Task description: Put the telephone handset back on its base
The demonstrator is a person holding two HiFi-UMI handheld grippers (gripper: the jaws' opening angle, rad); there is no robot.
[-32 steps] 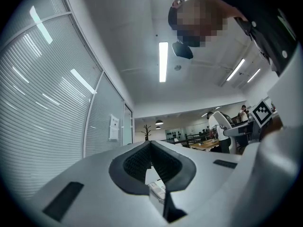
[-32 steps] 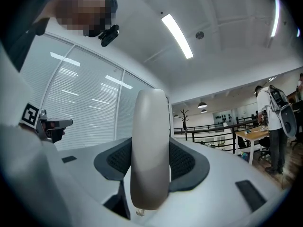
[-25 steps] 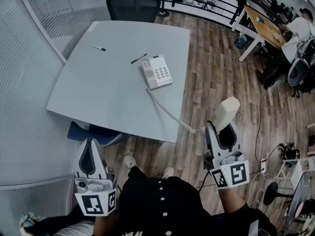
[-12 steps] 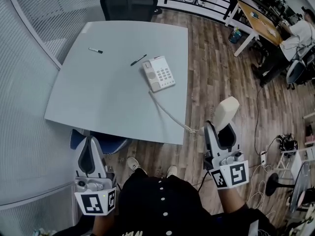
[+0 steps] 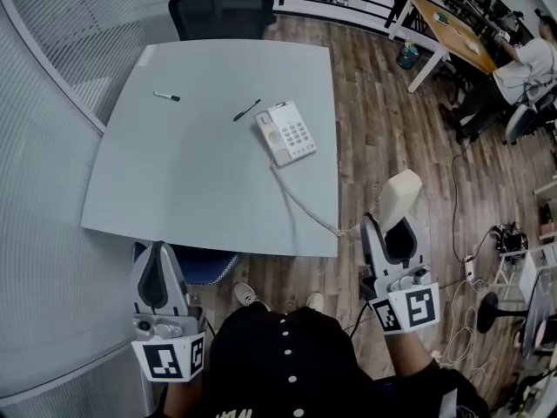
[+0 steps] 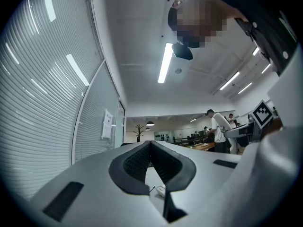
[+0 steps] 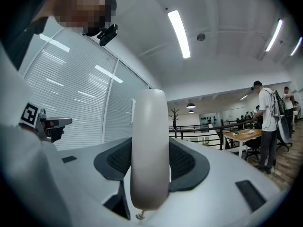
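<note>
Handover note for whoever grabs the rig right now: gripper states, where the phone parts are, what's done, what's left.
Right gripper: shut on the handset, held upright, off the near right corner of the table.
Left gripper: shut, empty, low at the person's left side.
Phone base: on the table's right half, cradle empty. Coiled cord runs from it over the near edge to the handset.
Done: handset in grip.
Left: carry it over the base, seat it in the cradle, release.

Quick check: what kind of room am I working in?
Likely an open-plan office: a phone on a grey table, a swivel chair behind it, a person at another desk.
</note>
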